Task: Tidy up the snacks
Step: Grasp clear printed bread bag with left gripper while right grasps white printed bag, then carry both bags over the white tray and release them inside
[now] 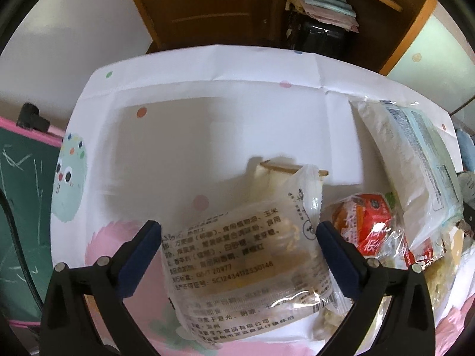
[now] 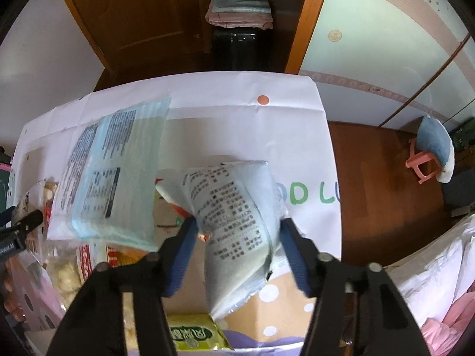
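Left gripper (image 1: pixel 239 237) spread around clear packet (image 1: pixel 237 264); right gripper (image 2: pixel 237 231) seemingly pinching silver pouch (image 2: pixel 237 219).

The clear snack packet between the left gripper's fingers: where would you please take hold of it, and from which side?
Grip the clear snack packet across its middle, coming straight down from above. It lies flat on the tablecloth, and the open left gripper already straddles its two long edges. The red packet crowds its right side, so a sideways approach looks poor.
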A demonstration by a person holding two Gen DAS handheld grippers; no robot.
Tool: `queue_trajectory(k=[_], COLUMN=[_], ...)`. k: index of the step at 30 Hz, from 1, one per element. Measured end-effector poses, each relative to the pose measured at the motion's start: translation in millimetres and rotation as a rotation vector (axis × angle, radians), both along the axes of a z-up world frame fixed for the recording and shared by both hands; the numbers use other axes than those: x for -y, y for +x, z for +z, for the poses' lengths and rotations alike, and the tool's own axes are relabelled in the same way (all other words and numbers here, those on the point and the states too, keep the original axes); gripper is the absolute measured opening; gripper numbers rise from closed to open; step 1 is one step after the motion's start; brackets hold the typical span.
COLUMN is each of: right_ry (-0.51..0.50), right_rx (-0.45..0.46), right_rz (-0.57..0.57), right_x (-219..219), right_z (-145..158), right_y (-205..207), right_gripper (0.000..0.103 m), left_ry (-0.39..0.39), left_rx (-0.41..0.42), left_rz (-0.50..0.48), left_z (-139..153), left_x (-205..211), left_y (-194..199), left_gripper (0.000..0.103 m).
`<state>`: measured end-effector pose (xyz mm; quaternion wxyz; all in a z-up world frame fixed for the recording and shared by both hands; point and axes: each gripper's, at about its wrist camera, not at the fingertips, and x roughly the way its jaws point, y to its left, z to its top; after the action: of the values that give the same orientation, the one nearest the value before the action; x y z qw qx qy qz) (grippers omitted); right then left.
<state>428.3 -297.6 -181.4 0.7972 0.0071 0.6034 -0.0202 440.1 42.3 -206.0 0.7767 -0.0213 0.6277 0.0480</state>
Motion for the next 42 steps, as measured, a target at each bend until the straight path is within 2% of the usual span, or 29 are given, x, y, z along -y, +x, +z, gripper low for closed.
queue_trajectory(k=[1,3,7,10,14,18,22,26,31,36,39,42], right_ry=[0.006,0.032,0.074,0.107,0.162,0.210,0.241,0.241,0.234,0.255,0.230,0.232], right_rx=[-0.002,-0.002,0.009,0.032,0.078,0.137,0.214,0.299,0.393,0.433,0.452,0.425], right_rz=[-0.003,-0.011,-0.005,0.009,0.025,0.062,0.119,0.183,0.225,0.200,0.169,0.162], right_x=[1,6,8,5,-3,-15,-35,-60,-84,-93,-99,-104], right_z=[0,0,5,16,41,75,116,154,180,172,157,137], right_y=[-2,-6,-21,-33,-55,-84,-127,-181,-257,-318,-350,-365], right_gripper=[0.042,0.040,0.037,0.037,0.037,0.037,0.037,0.037,0.038,0.038,0.038,0.039], left_ry=[-0.004,-0.008,-0.030,-0.039,-0.051,-0.038,-0.035,-0.051,-0.078,-0.089,-0.048,-0.063], left_rx=[-0.002,-0.005,0.017,0.029,0.064,0.172,0.316,0.432,0.514,0.527,0.546,0.529], left_rz=[0.003,0.001,0.008,0.019,0.044,0.010,-0.075,-0.162,-0.227,-0.264,-0.271,-0.272], left_z=[0,-1,6,14,29,73,146,203,243,237,217,195], left_x=[-1,-3,-6,-9,-20,-21,-12,-4,4,12,23,31], left_y=[-1,-4,-13,-20,-39,-66,-117,-176,-252,-315,-347,-368], left_gripper=[0.103,0.103,0.079,0.075,0.074,0.074,0.074,0.075,0.075,0.076,0.076,0.076])
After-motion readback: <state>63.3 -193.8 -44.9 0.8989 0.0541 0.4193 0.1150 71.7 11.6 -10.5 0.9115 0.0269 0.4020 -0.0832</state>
